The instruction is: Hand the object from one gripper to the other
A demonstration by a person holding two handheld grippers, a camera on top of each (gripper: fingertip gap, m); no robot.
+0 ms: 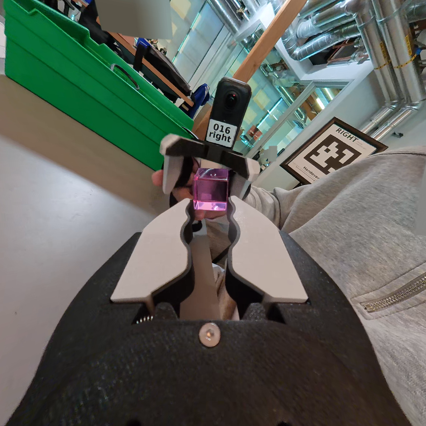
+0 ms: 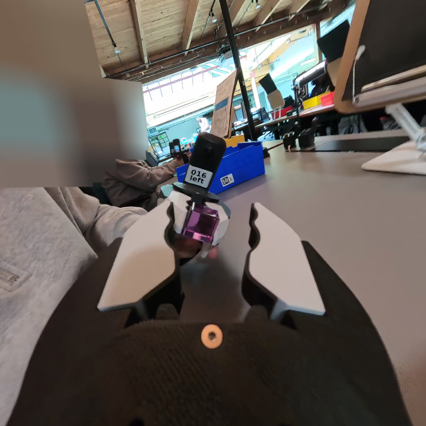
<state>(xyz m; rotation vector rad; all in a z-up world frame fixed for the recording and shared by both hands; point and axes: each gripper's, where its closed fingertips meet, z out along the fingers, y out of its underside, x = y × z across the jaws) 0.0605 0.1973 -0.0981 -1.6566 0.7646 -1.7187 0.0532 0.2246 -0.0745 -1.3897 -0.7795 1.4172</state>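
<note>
- A clear purple cube (image 1: 211, 192) is sitting in the air above the surface, pinched at the tips of the left hand-held gripper (image 1: 210, 205); the two white fingers (image 1: 161, 249) of that gripper are pressing on the cube's left and right faces.
- In the right wrist view the same cube (image 2: 201, 223) is showing between the far gripper's white fingertips, below its black camera (image 2: 207, 152) with a white label.
- The right hand-held gripper (image 2: 208, 221) is standing wide open, with a broad gap between its white fingers (image 2: 276, 258); the cube is lying just ahead of its left fingertip, not between the two.
- In the left wrist view the right hand-held gripper (image 1: 207, 177) is facing the camera from just behind the cube, its spread fingers flanking the cube without visibly clamping it; its own black camera (image 1: 230, 101) is rising above.
- A grey sleeve (image 1: 345, 219) of the person is filling the right side of the left wrist view.
- The grey-brown surface (image 2: 322, 207) is running below both grippers.
- A green bin (image 1: 69, 69) is standing on the surface, well apart to the left.
- A blue bin (image 2: 237, 166) is standing on the surface behind the left gripper.
- A framed black-and-white marker sign (image 1: 332, 152) is leaning at the right of the left wrist view.
</note>
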